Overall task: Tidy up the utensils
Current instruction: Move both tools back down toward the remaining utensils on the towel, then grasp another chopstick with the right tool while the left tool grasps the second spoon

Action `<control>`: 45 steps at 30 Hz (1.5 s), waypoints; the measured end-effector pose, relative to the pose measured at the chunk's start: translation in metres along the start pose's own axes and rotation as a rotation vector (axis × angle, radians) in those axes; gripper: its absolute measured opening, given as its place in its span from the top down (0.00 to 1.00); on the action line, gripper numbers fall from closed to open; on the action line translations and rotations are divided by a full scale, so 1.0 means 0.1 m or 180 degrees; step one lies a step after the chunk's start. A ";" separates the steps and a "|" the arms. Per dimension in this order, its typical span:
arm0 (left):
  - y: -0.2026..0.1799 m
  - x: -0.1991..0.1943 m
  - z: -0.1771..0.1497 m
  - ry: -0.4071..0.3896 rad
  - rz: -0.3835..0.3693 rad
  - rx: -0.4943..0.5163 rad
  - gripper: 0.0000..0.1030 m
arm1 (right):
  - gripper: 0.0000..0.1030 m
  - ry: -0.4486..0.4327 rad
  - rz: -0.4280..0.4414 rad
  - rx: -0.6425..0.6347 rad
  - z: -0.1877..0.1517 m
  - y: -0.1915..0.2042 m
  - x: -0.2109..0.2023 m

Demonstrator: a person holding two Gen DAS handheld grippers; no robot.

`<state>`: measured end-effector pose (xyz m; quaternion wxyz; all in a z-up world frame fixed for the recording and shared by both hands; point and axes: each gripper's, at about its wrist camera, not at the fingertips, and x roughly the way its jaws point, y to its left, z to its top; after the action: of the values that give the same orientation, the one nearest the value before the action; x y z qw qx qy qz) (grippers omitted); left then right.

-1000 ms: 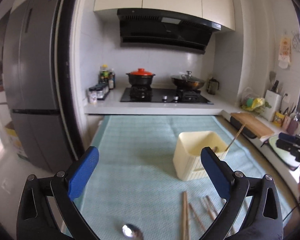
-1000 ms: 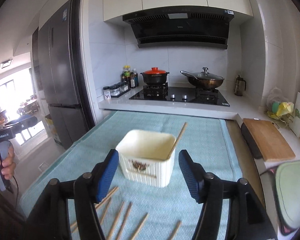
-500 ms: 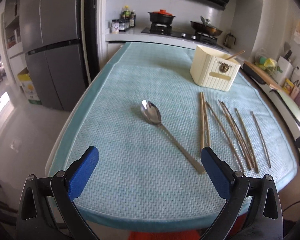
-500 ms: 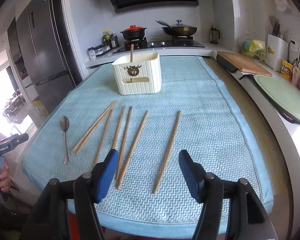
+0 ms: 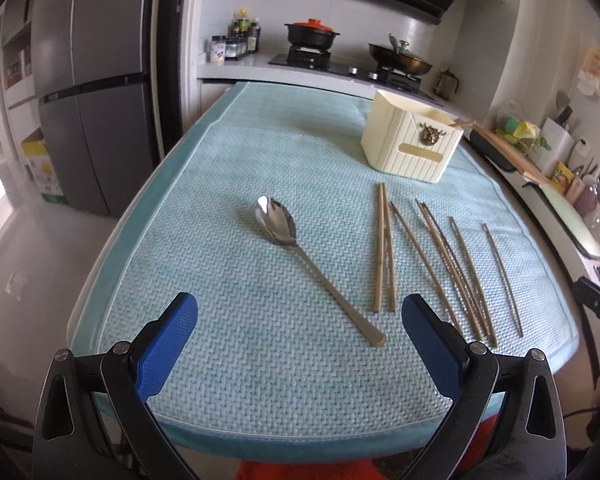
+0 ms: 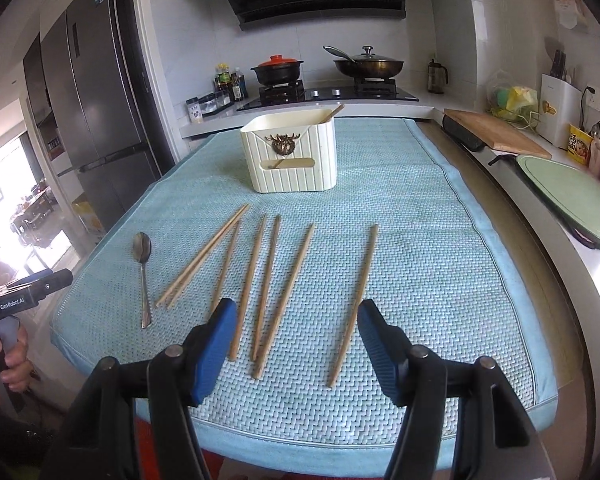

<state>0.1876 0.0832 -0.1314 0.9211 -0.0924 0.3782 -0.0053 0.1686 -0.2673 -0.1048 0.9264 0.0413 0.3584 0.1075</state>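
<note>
Dropped toward spoon (image 5: 278, 226) and loose chopsticks (image 6: 356, 300) on teal mat (image 6: 420, 240); both jaws gaped wide, held nothing.

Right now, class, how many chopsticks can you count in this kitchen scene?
8. Seven lie on the blue mat: a touching pair nearest the spoon, then five more spread to its right. One leans inside the cream holder; others may hide inside.

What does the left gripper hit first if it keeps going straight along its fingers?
Probably the spoon: the open left gripper points down at its handle end on the teal mat. Depth is unclear, so it might meet bare mat first.
</note>
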 end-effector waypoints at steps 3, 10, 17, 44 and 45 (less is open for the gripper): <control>0.08 0.08 -0.02 0.0082 0.0038 -0.0092 0.01 | 0.38 0.0045 -0.0019 0.0059 -0.03 -0.05 0.05; 0.14 0.24 -0.01 0.0180 0.0129 -0.0149 0.01 | 0.38 0.0139 -0.0155 0.0094 -0.01 -0.14 0.19; 0.20 0.42 0.07 0.0278 0.0211 -0.0137 0.01 | 0.38 0.0267 -0.0283 0.0280 0.05 -0.41 0.40; 0.44 1.65 0.65 0.0678 -0.0007 -0.0173 0.14 | 0.38 0.0570 -0.0286 0.0298 0.36 -0.63 0.95; 0.41 1.65 0.66 0.0659 -0.0003 -0.0107 0.14 | 0.38 0.0582 -0.0306 0.0275 0.38 -0.64 0.96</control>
<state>0.3490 0.1212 -0.2078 0.8754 -0.1070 0.4714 -0.0088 0.2746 -0.3079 -0.1497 0.8913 0.0540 0.4473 0.0508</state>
